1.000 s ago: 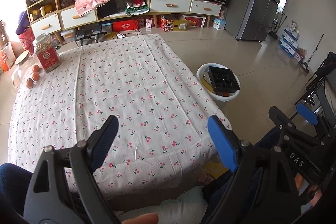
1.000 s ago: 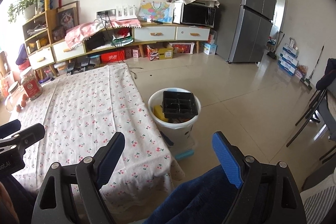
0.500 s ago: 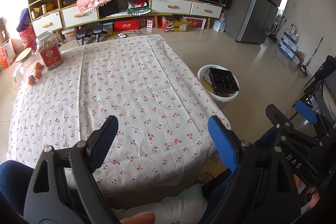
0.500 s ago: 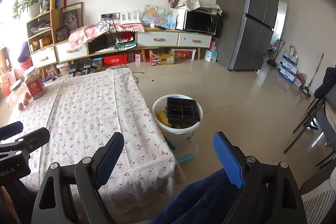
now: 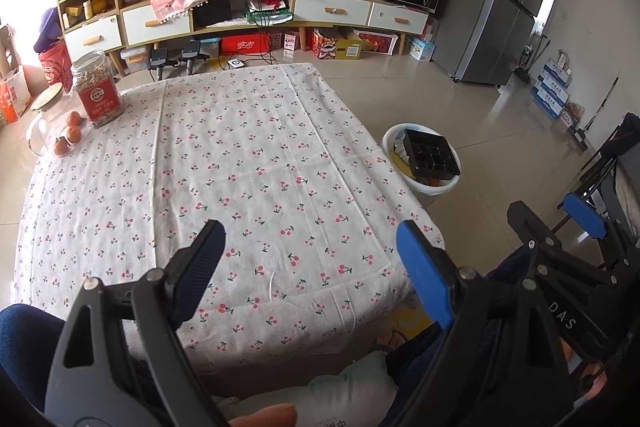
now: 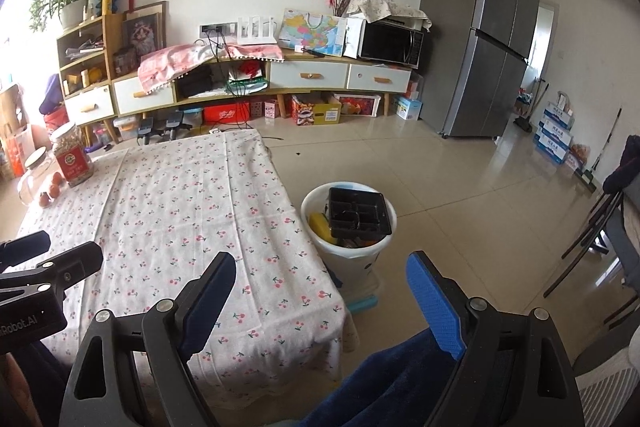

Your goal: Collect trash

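Observation:
A white trash bin stands on the floor by the table's right side. A black compartment tray lies on top of it, with yellow trash beside the tray. My left gripper hovers open over the near edge of the cherry-print tablecloth, nothing between its fingers. My right gripper is open too, held near the table's right corner, short of the bin. No loose trash shows on the cloth.
A red-labelled jar and a glass jar with orange fruit sit at the table's far left corner. Behind stand a low cabinet, microwave and grey fridge. A dark chair is at right.
Both views have lifted slightly, showing a bit more of the room; both grippers stay open and nothing on the table or in the bin moved.

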